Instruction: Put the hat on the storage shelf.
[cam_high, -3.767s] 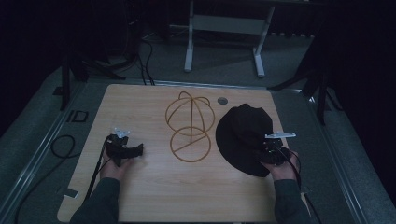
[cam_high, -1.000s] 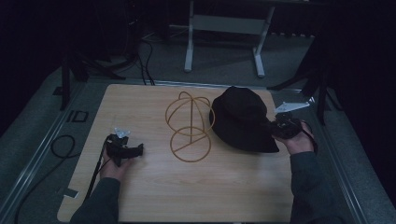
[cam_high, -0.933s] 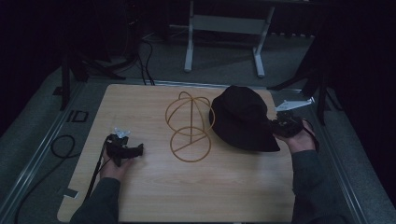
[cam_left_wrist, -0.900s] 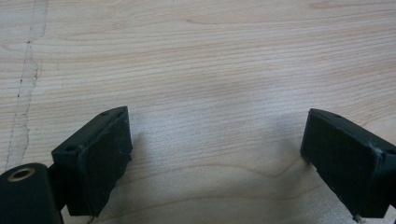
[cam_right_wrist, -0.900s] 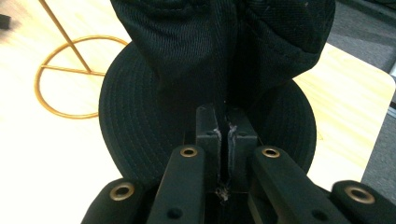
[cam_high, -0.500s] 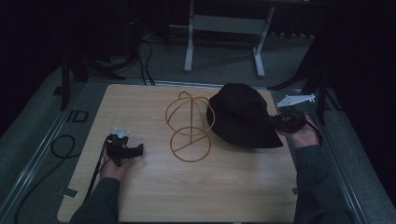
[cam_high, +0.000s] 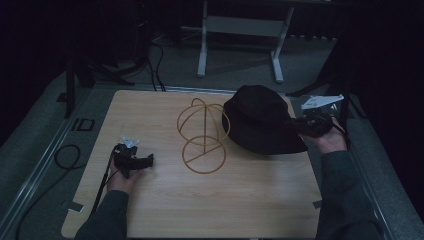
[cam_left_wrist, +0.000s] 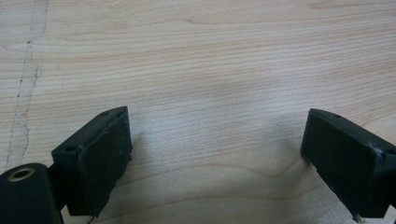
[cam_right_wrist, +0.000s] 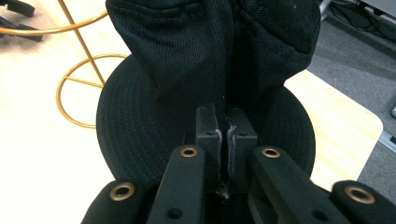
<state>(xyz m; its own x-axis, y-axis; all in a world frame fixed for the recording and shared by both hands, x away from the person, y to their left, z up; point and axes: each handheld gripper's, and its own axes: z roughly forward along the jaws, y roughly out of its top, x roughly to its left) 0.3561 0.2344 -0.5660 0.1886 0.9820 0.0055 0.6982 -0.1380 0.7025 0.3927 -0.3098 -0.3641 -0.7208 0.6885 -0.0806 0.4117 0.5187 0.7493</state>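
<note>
Black fabric bucket hat (cam_high: 262, 120) sits at the far right of the pale wooden counter (cam_high: 165, 205), its brim pinched in the right hand-held gripper (cam_high: 310, 125). Just left stands a gold wire hat stand (cam_high: 202, 135). Near left, the left hand-held gripper (cam_high: 134, 161) rests with jaws apart.

Black fabric bucket hat (cam_high: 262, 120): no longer flat on the near right part of the light wooden table (cam_high: 165, 210); now raised, further back, crown up, brim tilted, just right of the gold wire hat stand (cam_high: 202, 132).
Right gripper (cam_high: 300, 125): now higher and further back at the right table edge, jaws pinched on the hat brim.
</note>
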